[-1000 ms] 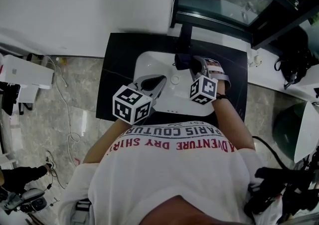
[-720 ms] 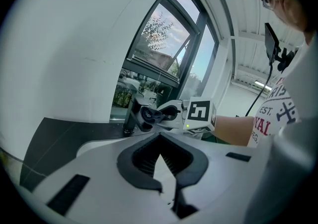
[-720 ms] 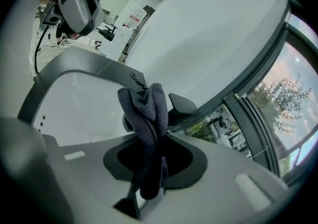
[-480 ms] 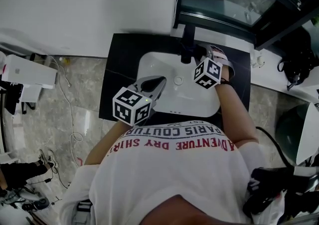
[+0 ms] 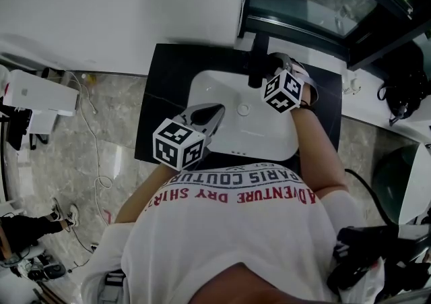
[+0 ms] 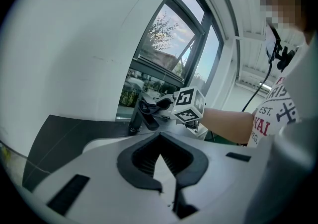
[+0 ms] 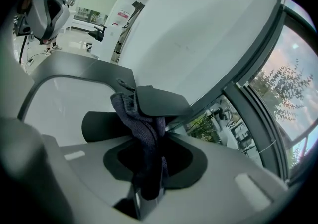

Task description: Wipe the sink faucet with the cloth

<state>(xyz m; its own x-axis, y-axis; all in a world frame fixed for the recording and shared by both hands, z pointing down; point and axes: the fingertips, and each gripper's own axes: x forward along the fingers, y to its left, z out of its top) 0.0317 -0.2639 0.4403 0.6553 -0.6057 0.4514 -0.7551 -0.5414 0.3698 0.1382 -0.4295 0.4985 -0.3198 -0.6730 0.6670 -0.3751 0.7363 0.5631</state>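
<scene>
A black faucet stands at the far rim of the white sink. My right gripper is right beside it, shut on a dark purple-grey cloth. In the right gripper view the cloth hangs bunched from the jaws and presses against the faucet under its flat handle, over the spout. My left gripper hovers over the sink's near left part, shut with nothing in it. The left gripper view shows the faucet ahead with the right gripper's marker cube next to it.
The sink sits in a black counter against a white wall. A dark window frame runs behind the faucet. Marble floor with loose cables lies to the left, with a white box there. A black bag rests at right.
My right gripper has moved with the cloth farther along the faucet, from near the spout end toward its handle and base. The left gripper has stayed put.
</scene>
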